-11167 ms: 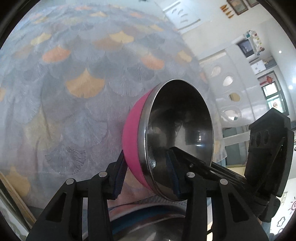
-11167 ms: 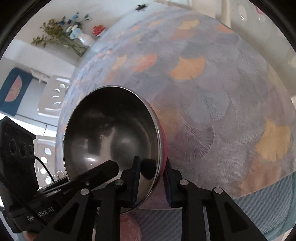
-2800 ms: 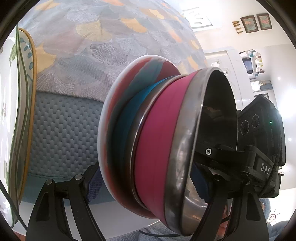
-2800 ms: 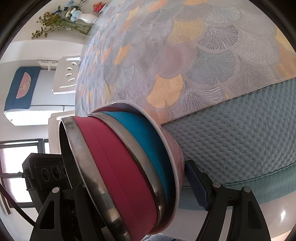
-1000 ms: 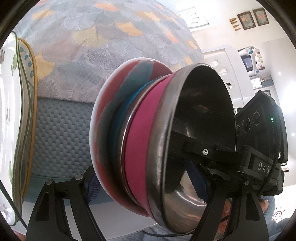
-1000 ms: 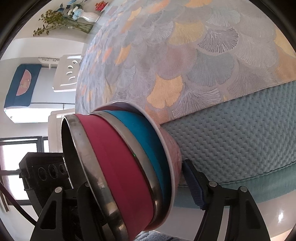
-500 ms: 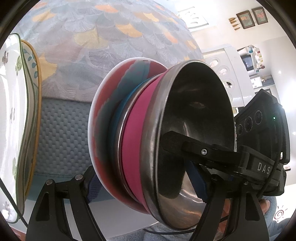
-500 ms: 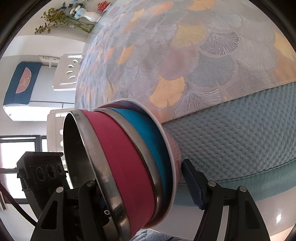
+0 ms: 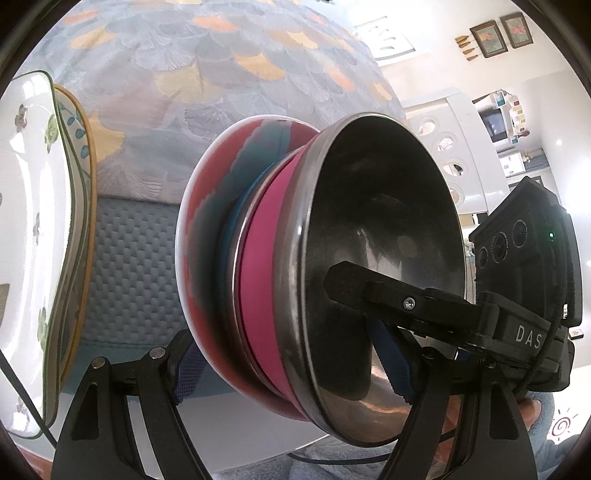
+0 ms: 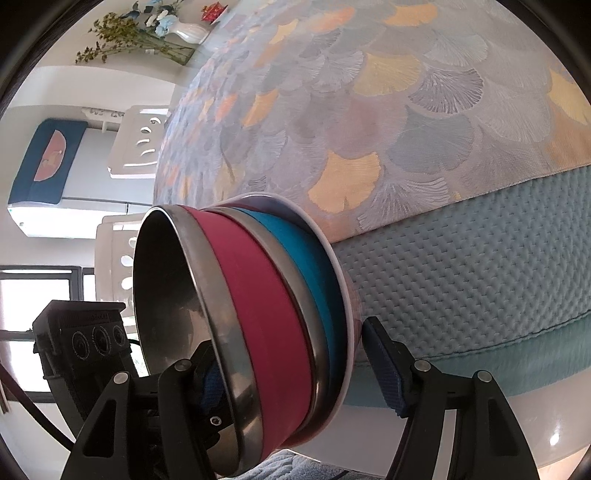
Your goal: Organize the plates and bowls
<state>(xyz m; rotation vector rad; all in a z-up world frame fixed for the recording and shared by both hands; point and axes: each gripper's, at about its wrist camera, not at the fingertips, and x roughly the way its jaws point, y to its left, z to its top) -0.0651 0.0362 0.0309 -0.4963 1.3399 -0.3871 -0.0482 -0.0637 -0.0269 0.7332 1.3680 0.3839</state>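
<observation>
A nested stack of bowls fills both views: a red-and-teal patterned ceramic bowl (image 9: 207, 229) outermost, a blue bowl (image 10: 314, 266) in it, and a pink bowl (image 9: 258, 280) with a steel inside (image 9: 373, 206) in that. My left gripper (image 9: 288, 365) is shut on the stack, one pad under the ceramic bowl's base and the other inside the steel bowl. From the opposite side my right gripper (image 10: 295, 369) grips the stack the same way. One right-gripper finger (image 9: 369, 288) reaches into the steel bowl. The stack hangs over a blue quilted mat (image 10: 461, 288).
Two flat plates, a white floral one (image 9: 29, 221) and a yellow-rimmed one (image 9: 84, 221), stand close at the left edge of the left wrist view. A fan-patterned cloth (image 10: 406, 110) covers the table beyond the mat. A flower vase (image 10: 188, 31) stands at the far end.
The stack has turned a little, so more of the steel inside faces the left camera. The plates at the left edge show more. Both grips are unchanged.
</observation>
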